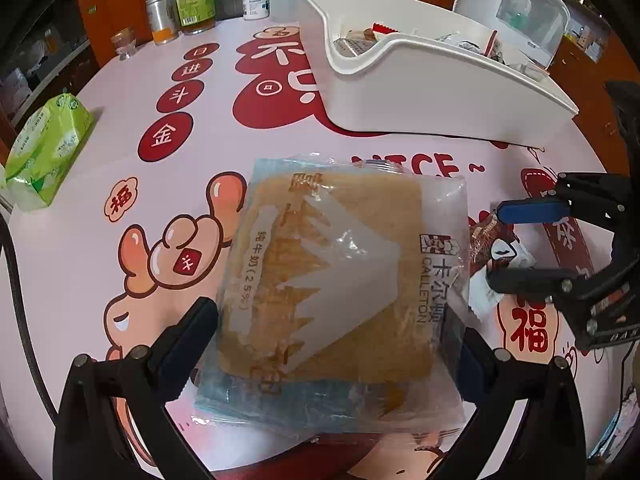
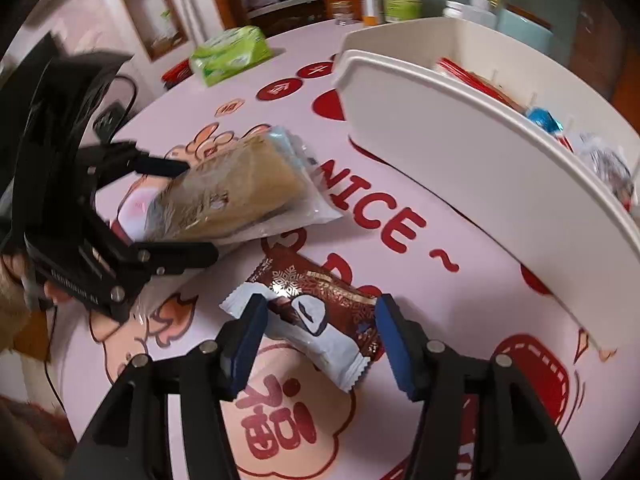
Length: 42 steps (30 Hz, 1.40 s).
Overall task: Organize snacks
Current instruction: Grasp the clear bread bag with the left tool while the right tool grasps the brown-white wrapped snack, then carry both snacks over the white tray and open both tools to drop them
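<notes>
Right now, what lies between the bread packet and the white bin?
Nothing but bare printed tablecloth. The left wrist view shows the bread packet apart from the white bin, with only the red NICE lettering between them.

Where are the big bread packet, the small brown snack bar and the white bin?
bread packet [image 1: 340, 280], left wrist view, middle of its clear wrapper.
brown snack bar [image 2: 316, 300], right wrist view, its brown printed face.
white bin [image 2: 460, 152], right wrist view, its outer side wall.

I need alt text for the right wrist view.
The right gripper, jaws apart, straddles a brown-and-white wrapped snack bar on the pink printed tablecloth. Left of it, the left gripper brackets a clear-wrapped cake.
</notes>
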Tool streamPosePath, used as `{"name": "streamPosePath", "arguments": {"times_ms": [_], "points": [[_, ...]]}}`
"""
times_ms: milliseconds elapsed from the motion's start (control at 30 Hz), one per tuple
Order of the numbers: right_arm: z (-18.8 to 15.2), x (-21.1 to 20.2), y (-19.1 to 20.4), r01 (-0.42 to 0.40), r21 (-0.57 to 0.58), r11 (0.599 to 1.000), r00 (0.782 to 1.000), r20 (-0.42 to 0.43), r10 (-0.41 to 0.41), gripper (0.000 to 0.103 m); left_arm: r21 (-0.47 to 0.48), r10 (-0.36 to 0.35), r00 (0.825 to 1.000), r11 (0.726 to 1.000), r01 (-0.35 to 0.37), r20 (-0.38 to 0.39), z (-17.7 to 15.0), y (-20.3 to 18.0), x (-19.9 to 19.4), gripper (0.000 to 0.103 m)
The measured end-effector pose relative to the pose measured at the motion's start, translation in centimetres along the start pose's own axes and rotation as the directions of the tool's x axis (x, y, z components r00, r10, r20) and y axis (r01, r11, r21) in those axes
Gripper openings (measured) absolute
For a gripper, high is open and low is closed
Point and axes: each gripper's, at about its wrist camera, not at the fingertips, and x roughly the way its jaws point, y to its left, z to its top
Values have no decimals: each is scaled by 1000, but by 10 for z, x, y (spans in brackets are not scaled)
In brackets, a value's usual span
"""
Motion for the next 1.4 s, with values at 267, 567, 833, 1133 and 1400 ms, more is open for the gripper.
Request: {"name": "streamPosePath", "arguments": {"times_ms": [267,567,833,1133,1400], "points": [[-5,7,19,50,-158,986,998,-32,-56,72,-6,6,1000,1000,-6,-18,2,0,4,103],[-9,-3,21,94,-90,992,995,53,-89,37,-41,55,998,998,-55,1,2,-1,2,94],[-32,-28,24,93,46,995,988,118,-98,36,-87,84,996,993,-81,22,-10,-3,-12,90],[-50,-109,28,101,174,980,956,255,-144,35,-20,67,986,998,-64,151,-7,-38,-89,89],[-33,-223,-1,132,349,928,884,382,-269,35,33,54,952,997,-67,301,43,-82,-176,89]]}}
